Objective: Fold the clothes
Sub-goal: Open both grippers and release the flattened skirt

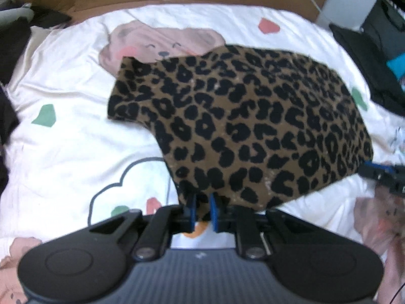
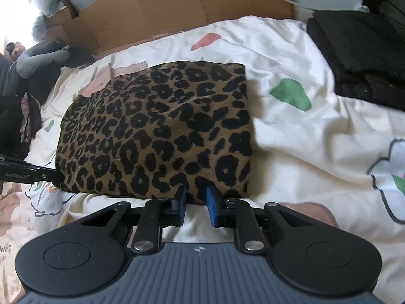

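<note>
Both grippers' fingers (image 1: 191, 210) (image 2: 181, 202) pinch the leopard top's (image 1: 253, 116) near hem.

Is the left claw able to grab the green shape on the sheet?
Probably not yet: the left claw is shut on the leopard top; nothing blocks the green shape.

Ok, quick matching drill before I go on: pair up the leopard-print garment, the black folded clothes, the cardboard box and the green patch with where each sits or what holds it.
Things:
1. leopard-print garment
2. black folded clothes
3. cardboard box
4. green patch

Places:
A. printed on the white bedsheet
B. behind the bed's far edge
C. near edge pinched by left tool and right tool
D. far right on the bed

Pairs: 1-C, 2-D, 3-B, 4-A
</note>
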